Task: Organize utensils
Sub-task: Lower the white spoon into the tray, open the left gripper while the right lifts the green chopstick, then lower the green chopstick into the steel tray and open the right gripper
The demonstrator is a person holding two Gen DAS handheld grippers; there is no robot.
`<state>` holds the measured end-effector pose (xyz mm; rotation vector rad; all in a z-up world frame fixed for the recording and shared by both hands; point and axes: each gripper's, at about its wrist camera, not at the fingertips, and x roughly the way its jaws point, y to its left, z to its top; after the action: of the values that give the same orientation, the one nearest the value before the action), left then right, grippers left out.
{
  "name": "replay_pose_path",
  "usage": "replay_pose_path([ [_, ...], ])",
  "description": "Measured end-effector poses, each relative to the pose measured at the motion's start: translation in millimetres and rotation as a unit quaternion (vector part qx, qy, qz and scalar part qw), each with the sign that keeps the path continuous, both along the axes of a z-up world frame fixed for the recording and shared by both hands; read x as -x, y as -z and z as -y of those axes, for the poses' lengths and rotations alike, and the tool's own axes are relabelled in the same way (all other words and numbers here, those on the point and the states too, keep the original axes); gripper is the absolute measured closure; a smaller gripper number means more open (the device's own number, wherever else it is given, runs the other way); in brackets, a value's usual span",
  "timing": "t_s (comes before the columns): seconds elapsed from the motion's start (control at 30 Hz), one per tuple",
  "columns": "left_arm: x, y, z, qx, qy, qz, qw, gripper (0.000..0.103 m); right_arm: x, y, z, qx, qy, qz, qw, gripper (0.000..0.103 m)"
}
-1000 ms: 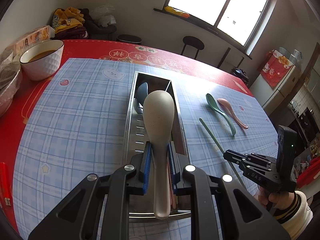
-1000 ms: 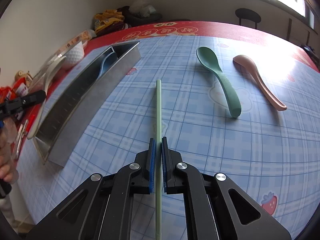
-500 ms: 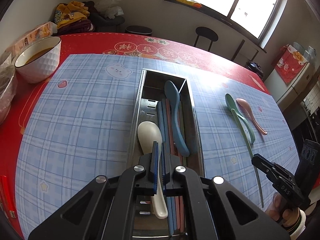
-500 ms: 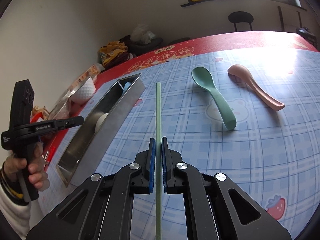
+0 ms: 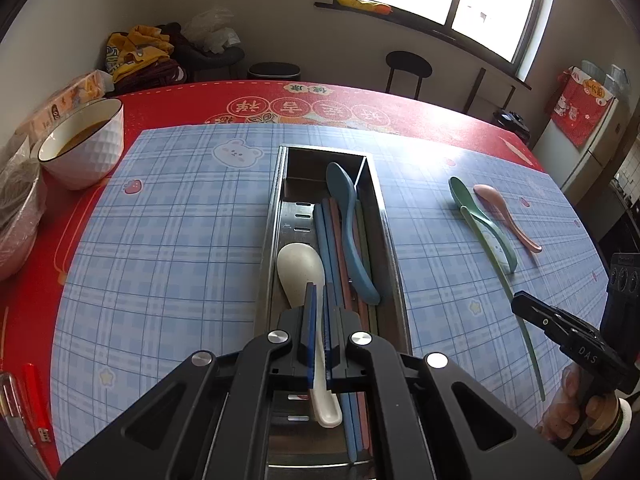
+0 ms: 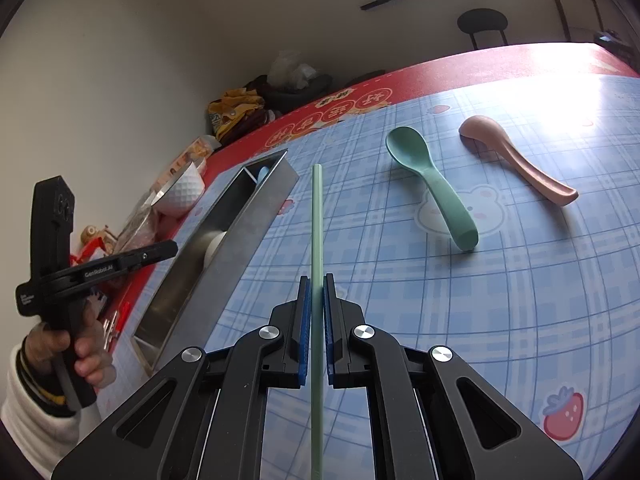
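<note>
A steel utensil tray lies lengthwise on the blue plaid mat. In it are a white spoon, a blue spoon and blue and pink chopsticks. My left gripper hovers over the tray's near end, shut and empty; the white spoon's handle shows through the slit between its pads. My right gripper is shut on a green chopstick, held clear of the mat and pointing at the tray's far end. A green spoon and a pink spoon lie on the mat to the right.
A white bowl of brown liquid stands at the left on the red tablecloth, and a plastic-wrapped bowl is nearer the edge. Red sticks lie at the near left corner. A stool and a heap of bags stand beyond the table.
The white spoon has left my left jaws and now lies in the tray, and those jaws have closed. My right gripper has tilted up, lifting the green chopstick off the mat.
</note>
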<state>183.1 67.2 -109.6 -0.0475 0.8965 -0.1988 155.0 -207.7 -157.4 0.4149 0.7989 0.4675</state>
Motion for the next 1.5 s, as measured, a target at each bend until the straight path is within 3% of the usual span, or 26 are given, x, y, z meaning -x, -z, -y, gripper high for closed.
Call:
replay_pose_path([
  [0.27,45.9,3.7,-25.3,-0.024,-0.007,0.070,0.9972,0.099,0.1,-6.0,-9.8,0.025,0.016,-0.018,0.999,0.097],
  [0.33,56.4,7.5,-30.9,-0.034,-0.010,0.087,0.9956,0.097,-2.7,-11.0,-16.4,0.006,0.013,-0.027,1.000,0.097],
  [0.6,85.3,18.4,-45.4,-0.065,-0.027,0.160,0.9846,0.073,-19.8,-33.9,-73.9,0.002,-0.003,-0.047,0.999,0.097],
  [0.83,91.1,12.5,-56.3,-0.045,-0.050,0.182,0.9811,0.059,-52.1,-37.9,-122.4,0.007,-0.001,-0.099,0.995,0.097],
  [0.97,95.8,9.9,-57.6,-0.047,-0.062,0.194,0.9780,0.042,-67.2,-33.2,-138.6,0.009,0.020,-0.127,0.992,0.097],
  [1.1,99.1,7.8,-59.2,-0.040,-0.065,0.203,0.9762,0.031,-75.8,-27.4,-148.3,0.010,0.041,-0.145,0.989,0.097],
  [1.5,94.5,10.0,-63.7,-0.027,-0.070,0.190,0.9789,0.030,-71.9,-9.0,-159.6,-0.006,0.047,-0.177,0.983,0.095],
])
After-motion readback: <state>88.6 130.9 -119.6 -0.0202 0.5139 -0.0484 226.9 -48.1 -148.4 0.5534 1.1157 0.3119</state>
